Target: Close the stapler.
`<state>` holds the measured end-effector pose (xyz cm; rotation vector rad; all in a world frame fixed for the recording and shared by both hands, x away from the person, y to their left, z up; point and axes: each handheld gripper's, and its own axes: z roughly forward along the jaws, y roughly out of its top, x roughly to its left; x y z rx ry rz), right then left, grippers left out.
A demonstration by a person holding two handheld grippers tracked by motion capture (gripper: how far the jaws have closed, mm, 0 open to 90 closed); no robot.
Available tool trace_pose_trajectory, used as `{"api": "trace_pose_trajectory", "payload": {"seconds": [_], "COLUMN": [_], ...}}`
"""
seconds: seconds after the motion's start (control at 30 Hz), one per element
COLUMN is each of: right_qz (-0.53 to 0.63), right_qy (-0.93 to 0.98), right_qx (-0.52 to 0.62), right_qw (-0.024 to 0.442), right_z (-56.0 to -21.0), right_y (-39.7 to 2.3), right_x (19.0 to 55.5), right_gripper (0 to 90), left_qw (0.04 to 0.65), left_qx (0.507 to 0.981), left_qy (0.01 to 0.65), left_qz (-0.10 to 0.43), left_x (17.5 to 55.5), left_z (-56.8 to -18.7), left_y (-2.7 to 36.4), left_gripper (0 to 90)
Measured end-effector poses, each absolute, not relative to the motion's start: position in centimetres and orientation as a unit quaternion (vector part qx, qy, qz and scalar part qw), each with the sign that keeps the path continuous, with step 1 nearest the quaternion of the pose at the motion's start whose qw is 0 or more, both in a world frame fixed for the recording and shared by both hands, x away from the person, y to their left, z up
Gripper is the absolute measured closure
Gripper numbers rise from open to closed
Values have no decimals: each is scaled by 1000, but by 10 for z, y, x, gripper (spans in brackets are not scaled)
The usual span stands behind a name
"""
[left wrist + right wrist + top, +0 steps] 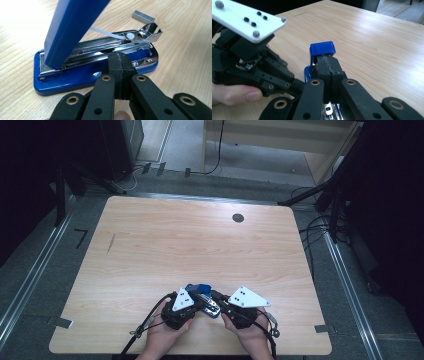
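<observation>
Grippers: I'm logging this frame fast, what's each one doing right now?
Left gripper: shut, jaws pressed together, holding nothing, at the blue stapler's base.
Right gripper: shut, jaws together, holding nothing, against the stapler's raised lid.

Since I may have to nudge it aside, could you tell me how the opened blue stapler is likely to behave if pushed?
The stapler would probably slide, not roll: its flat blue base lies on the smooth wooden table. Its raised lid stands steeply up, so a push high up may swing or tip it. The loose staple strip beside it looks light and could scatter.
</observation>
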<state>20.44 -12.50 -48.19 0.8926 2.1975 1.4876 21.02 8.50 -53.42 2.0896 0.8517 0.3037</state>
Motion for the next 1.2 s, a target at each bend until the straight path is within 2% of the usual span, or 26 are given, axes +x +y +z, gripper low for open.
{"api": "trace_pose_trajectory", "payload": {"seconds": [1.2], "right_qz": [538], "right_qy": [776], "right_qx": [283], "right_qw": [171], "right_z": [-464], "right_y": [-93], "right_x": [227], "right_gripper": [900], "left_qw": [414], "left_qx": [838], "left_qy": [328], "left_qz": [141], "left_x": [207], "left_z": [-534], "left_y": [82], "left_gripper": [900]}}
